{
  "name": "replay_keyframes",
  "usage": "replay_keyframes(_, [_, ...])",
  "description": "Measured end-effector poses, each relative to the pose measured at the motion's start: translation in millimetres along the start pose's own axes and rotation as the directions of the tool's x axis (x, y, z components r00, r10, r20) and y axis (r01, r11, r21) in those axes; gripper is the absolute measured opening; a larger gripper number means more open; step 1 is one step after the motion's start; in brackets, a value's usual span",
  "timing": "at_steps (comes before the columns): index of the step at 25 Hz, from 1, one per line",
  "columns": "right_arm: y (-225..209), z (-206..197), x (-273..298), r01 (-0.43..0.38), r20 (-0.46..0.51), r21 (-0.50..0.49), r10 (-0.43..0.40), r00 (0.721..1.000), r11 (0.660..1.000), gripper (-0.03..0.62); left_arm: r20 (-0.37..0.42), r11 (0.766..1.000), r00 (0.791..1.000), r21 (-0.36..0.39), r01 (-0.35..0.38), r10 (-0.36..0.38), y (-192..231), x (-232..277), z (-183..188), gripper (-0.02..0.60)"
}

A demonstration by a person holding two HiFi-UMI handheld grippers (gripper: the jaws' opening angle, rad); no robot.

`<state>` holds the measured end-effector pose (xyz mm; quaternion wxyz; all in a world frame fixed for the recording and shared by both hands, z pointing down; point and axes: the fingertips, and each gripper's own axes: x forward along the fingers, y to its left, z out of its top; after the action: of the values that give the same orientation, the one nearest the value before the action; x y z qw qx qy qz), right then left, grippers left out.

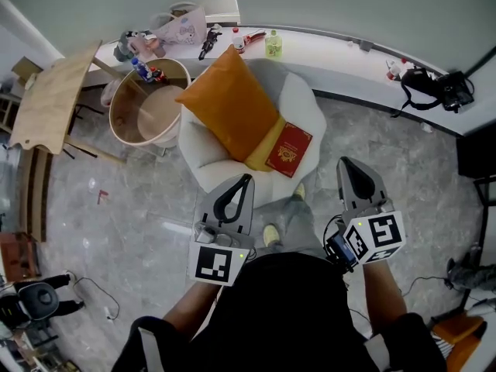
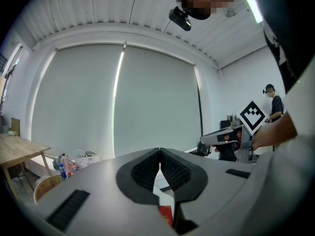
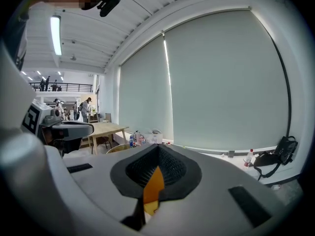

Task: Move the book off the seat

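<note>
A red book (image 1: 290, 149) lies flat at the right front of the white armchair's seat (image 1: 211, 170), partly on a yellow cushion (image 1: 262, 147). A big orange cushion (image 1: 231, 103) leans against the chair's back. My left gripper (image 1: 248, 177) hovers just before the seat's front edge, left of the book, its jaws shut on nothing. My right gripper (image 1: 345, 161) is held to the right of the chair, apart from the book, also shut and empty. In the left gripper view the tips (image 2: 160, 151) meet, and a red sliver of the book (image 2: 166, 215) shows below them.
A round wooden tub (image 1: 147, 111) stands left of the chair, with a wooden table (image 1: 50, 99) beyond it. The window ledge (image 1: 325, 49) behind carries bottles and small items. A black bag (image 1: 438, 87) sits at the far right. My feet (image 1: 271, 235) stand on the marble floor before the chair.
</note>
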<state>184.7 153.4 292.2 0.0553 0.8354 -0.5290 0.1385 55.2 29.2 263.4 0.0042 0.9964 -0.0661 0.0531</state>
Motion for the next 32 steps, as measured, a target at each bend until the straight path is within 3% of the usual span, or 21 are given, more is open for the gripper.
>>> replay_keyframes(16, [-91,-36,98,-0.022,-0.135,0.048,0.029,0.99,0.999,0.011,-0.141,0.998,0.989,0.042,-0.044,0.05,26,110,-41,0.014])
replay_keyframes(28, [-137,-101,178,-0.092,-0.216,0.147,0.123,0.969,0.985,0.012,-0.306,0.997,0.949,0.027,-0.069,0.074,52,174,-122,0.014])
replay_keyframes(29, [-138,-108,183,-0.104,-0.226,0.159,0.139,0.964,0.982,0.017,-0.321,0.997,0.944,0.029,-0.071,0.076,54,177,-129,0.014])
replay_keyframes(32, [-143,-134,198,-0.128,-0.257,0.194,0.177,0.95,0.973,0.11,-0.361,0.998,0.93,0.038,-0.056,0.066,56,189,-153,0.014])
